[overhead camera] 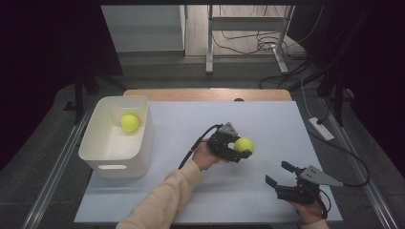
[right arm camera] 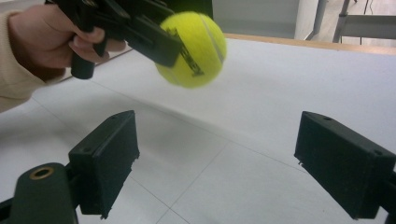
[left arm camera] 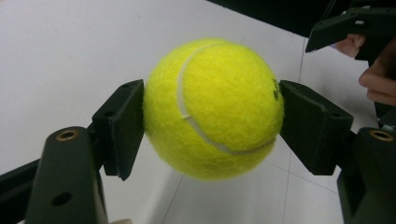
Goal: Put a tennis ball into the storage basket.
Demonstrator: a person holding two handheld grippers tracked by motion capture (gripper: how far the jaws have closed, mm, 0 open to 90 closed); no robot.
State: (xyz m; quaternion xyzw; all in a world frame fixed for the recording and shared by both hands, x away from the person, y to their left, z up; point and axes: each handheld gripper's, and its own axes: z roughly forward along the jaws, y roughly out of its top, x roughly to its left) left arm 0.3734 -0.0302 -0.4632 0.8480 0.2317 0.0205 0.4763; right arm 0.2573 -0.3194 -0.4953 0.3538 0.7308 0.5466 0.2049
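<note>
Clearly I had the left gripper (overhead camera: 237, 149) pinching a tennis ball (overhead camera: 244, 145) clear above the table (overhead camera: 267, 119), the right gripper (overhead camera: 281, 173) spread and idle, so I judged the next move a carry to the bin (overhead camera: 143, 138) holding another ball (overhead camera: 129, 122).

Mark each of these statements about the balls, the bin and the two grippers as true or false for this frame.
1. The left gripper is shut on a tennis ball. True.
2. The white bin is empty. False: a second tennis ball lies in it.
3. The right gripper is open with nothing between its jaws. True.
4. The held ball rests on the table. False: the right gripper view shows it lifted clear of the surface.
5. The bin stands at the table's right side. False: it stands at the left.
</note>
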